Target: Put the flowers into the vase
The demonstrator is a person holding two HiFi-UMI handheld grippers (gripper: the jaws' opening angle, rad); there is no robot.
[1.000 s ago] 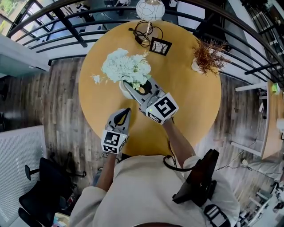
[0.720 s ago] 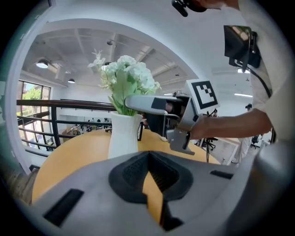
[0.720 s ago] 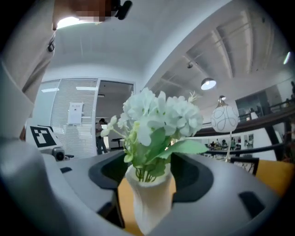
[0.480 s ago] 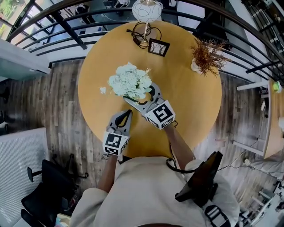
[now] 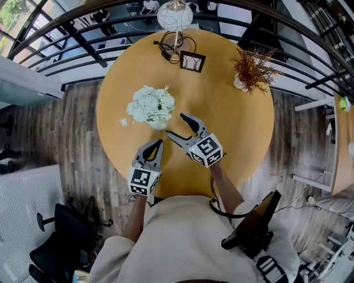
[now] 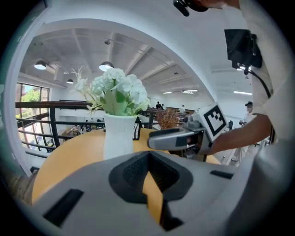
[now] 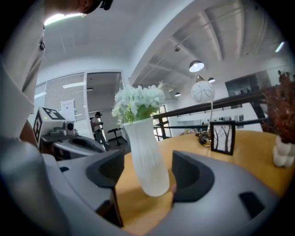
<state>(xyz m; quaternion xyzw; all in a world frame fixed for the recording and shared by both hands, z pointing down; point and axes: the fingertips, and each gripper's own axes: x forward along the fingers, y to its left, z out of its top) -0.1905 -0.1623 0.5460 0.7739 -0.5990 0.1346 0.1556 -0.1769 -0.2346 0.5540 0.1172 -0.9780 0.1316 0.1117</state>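
A: Head view?
B: One vase (image 5: 159, 124) holding one bunch of flowers (image 5: 148, 105) stands on the table (image 5: 232, 121) at the tips of the right tongs (image 5: 176, 125); left tongs (image 5: 160, 142) nearby.
A: Left gripper view?
B: Left tongs together, empty; vase beyond.
A: Right gripper view?
B: Right tongs opening, vase between them.

Round wooden table (image 5: 243, 138) is set on a dark plank floor (image 5: 77, 121), backed by black metal railing (image 5: 83, 41). Globe lamp (image 5: 175, 15), picture frame (image 5: 192, 62) and dried plant (image 5: 251, 66) are placed at its far edge. White ceiling is lit by pendant lamps (image 7: 196, 65).
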